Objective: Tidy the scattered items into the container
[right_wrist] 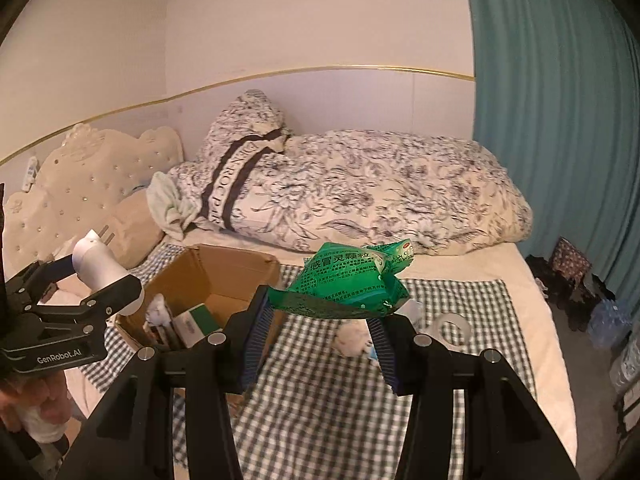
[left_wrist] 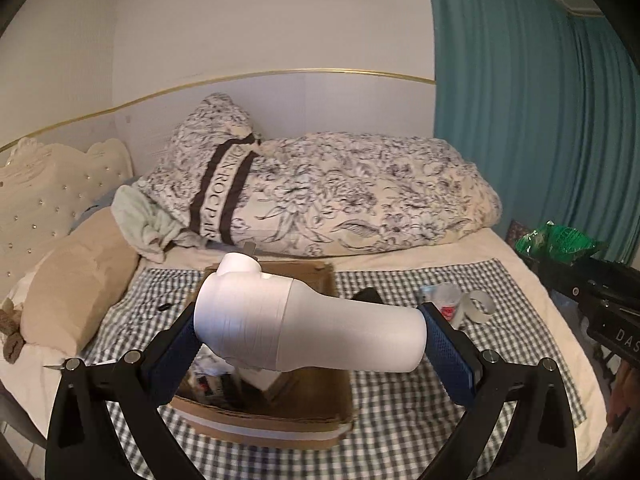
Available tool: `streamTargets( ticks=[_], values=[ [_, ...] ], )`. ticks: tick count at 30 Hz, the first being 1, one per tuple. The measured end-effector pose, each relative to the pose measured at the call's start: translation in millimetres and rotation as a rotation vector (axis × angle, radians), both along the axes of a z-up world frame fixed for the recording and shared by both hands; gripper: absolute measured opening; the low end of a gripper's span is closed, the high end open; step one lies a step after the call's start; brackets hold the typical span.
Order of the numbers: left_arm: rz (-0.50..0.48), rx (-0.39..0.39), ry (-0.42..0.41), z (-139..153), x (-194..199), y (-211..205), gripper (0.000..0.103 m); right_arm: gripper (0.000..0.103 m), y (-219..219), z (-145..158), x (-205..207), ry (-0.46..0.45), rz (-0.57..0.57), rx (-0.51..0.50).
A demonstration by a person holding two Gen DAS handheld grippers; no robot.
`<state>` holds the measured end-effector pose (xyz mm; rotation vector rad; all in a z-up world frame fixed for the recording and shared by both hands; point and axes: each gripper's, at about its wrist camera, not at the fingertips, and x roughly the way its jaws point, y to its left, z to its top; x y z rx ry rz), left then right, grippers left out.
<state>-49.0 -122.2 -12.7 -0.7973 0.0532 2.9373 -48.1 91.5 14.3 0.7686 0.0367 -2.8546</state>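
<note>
Two grippers are each carrying an item above the bed.
Left gripper fingers are pinching a white charger over the box; right gripper fingers are pinching a green packet beside it.

Left gripper and right gripper, matte black frames, silver screws, blue ribbed jaw pads, white "GenRobot.AI" lettering, bare-skinned hand

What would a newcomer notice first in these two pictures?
Most striking is the big white bottle, clamped lengthwise in the left hand-held gripper above the open cardboard box. Next is the bright green packet, held by the right hand-held gripper over the checked cloth, right of the box.
</note>
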Motion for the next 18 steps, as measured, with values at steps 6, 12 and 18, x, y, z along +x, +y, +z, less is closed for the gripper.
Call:
streamTargets(
  ticks=[6, 12, 18],
  values=[
    [0.051, -0.001, 0.000, 1.6, -5.4, -32.6, 0.103, 0.047, -32.7, -0.6, -10.1, 0.001, 0.045, 0.002],
    [0.090, 0.000, -0.005, 2.4, -11.5, -62.0, 0.103, 0.047, -63.6, -0.1, -21.2, 0.002, 0.090, 0.004],
    [0.119, -0.001, -0.014, -1.2, -18.7, -85.8, 0.103, 0.047, -87.3, -2.7, -29.6, -0.002, 0.127, 0.004]
  ],
)
